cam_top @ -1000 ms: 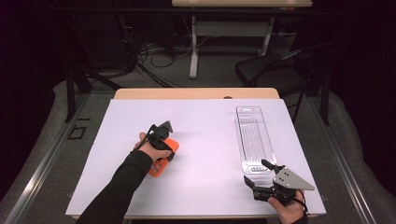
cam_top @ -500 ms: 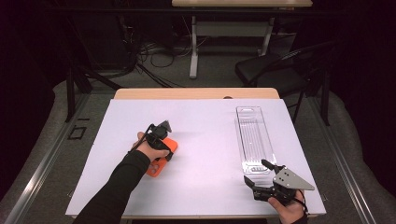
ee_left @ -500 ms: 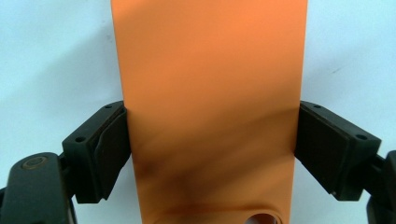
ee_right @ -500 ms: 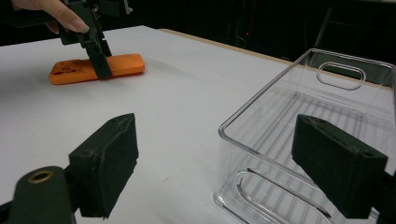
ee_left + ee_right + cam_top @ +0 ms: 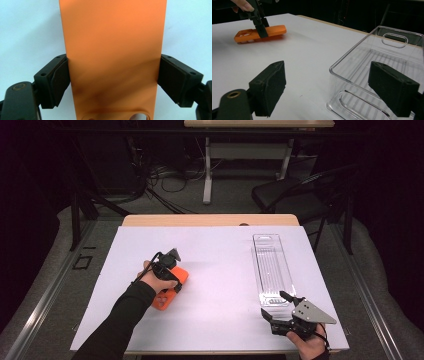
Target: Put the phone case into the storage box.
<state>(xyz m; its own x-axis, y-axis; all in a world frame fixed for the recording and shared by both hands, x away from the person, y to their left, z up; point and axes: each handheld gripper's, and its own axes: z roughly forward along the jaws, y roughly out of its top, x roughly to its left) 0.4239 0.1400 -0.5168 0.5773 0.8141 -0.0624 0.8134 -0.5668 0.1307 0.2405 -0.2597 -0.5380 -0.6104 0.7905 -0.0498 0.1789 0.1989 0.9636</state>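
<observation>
Clear tray [image 5: 272,270] beside right gripper [image 5: 280,309]

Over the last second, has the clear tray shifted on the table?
No. The clear tray lies as before, its far end just short of the table's wooden back edge.

left claw [image 5: 172,256] | orange case [image 5: 170,291] | no visible change since earlier

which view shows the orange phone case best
The left gripper view: the orange phone case is seen close up between the left gripper's pads, its cutout at the bottom edge. The high view shows the case partly under the hand; the right gripper view shows it lying flat on the table, farther off.
</observation>
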